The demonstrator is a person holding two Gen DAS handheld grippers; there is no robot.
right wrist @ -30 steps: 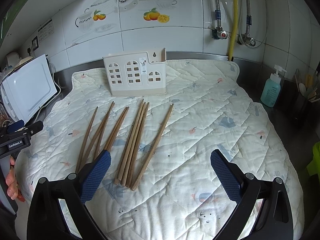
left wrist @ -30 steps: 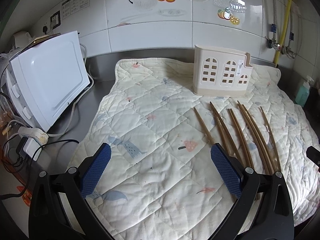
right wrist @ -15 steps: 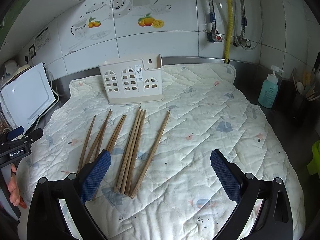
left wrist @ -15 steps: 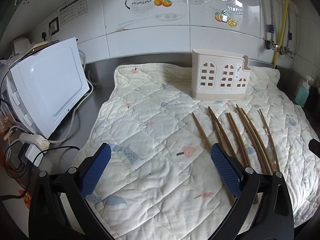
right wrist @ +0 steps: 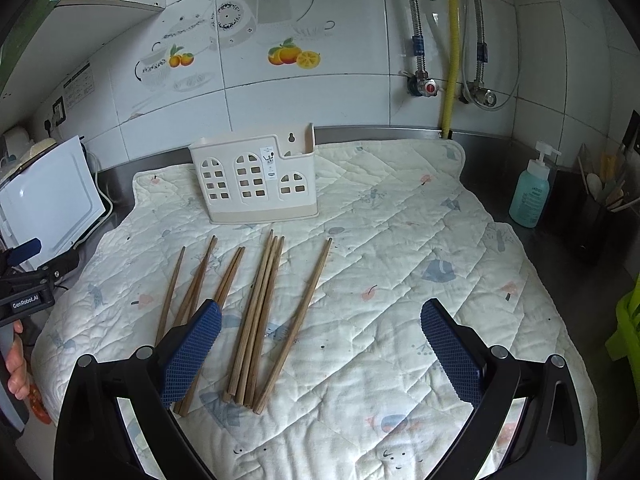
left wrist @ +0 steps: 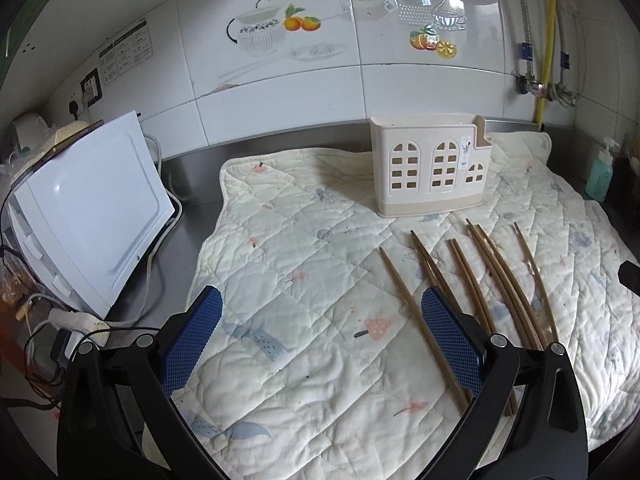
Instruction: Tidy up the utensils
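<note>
Several brown wooden chopsticks [right wrist: 260,312] lie loose on a quilted cream mat [right wrist: 400,260], fanned out in front of a cream plastic utensil holder [right wrist: 256,180] with arched window cut-outs. They also show in the left wrist view [left wrist: 480,280], right of centre, below the holder [left wrist: 430,168]. My left gripper [left wrist: 320,344] is open and empty above the mat, left of the chopsticks. My right gripper [right wrist: 320,352] is open and empty above the near ends of the chopsticks. The left gripper's body [right wrist: 24,292] shows at the left edge of the right wrist view.
A white appliance [left wrist: 88,208] with cables and a power strip [left wrist: 72,320] stands left of the mat. A teal soap pump bottle [right wrist: 532,196] and a dark pot of utensils [right wrist: 600,208] stand at the right. Tiled wall and pipes [right wrist: 452,52] run behind.
Both grippers have drawn back and tilted up a little; the holder and chopsticks sit slightly lower and farther in both views. Nothing on the mat has moved.
</note>
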